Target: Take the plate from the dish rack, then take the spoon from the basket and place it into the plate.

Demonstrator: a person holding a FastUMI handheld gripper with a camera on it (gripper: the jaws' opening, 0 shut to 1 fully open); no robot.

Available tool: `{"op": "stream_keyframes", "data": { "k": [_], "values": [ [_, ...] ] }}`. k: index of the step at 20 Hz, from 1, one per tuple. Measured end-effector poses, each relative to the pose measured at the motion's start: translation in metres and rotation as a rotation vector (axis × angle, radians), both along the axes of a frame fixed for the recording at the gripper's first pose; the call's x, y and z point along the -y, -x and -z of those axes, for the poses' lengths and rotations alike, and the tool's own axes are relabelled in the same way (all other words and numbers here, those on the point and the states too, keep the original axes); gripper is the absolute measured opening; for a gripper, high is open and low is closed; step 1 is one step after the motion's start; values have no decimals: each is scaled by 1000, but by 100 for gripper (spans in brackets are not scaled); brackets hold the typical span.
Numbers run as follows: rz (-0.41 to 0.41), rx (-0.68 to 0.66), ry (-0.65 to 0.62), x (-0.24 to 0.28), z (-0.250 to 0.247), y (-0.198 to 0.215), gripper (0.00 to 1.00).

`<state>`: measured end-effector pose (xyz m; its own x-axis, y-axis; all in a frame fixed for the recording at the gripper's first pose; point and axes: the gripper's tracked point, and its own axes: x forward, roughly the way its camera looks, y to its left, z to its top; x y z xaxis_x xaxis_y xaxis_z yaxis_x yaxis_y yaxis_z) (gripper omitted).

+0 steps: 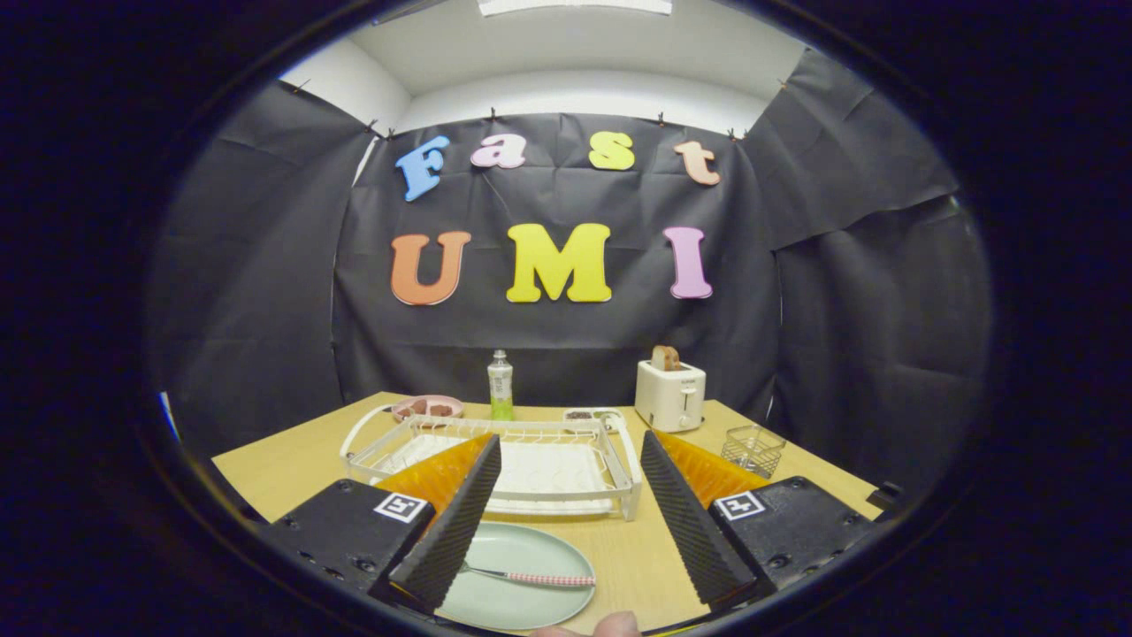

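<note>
Two fingers of the gripper [566, 504] stand wide apart, holding nothing. Between them on the table [292, 464] lies one pale green plate [517, 577] with one spoon [531, 578] in it (patterned handle). Beyond: one rack [504, 460], one wire basket [753, 449], one toaster [670, 395], one bottle [500, 386].
</note>
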<state>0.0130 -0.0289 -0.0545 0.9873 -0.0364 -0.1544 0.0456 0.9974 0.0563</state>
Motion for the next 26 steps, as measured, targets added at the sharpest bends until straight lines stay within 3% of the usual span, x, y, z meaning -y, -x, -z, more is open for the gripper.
{"op": "stream_keyframes", "data": {
  "k": [6,26],
  "values": [
    [-27,48,-7,-20,-17,11,100],
    [35,64,-3,-11,-16,-2,100]
  ]
}}
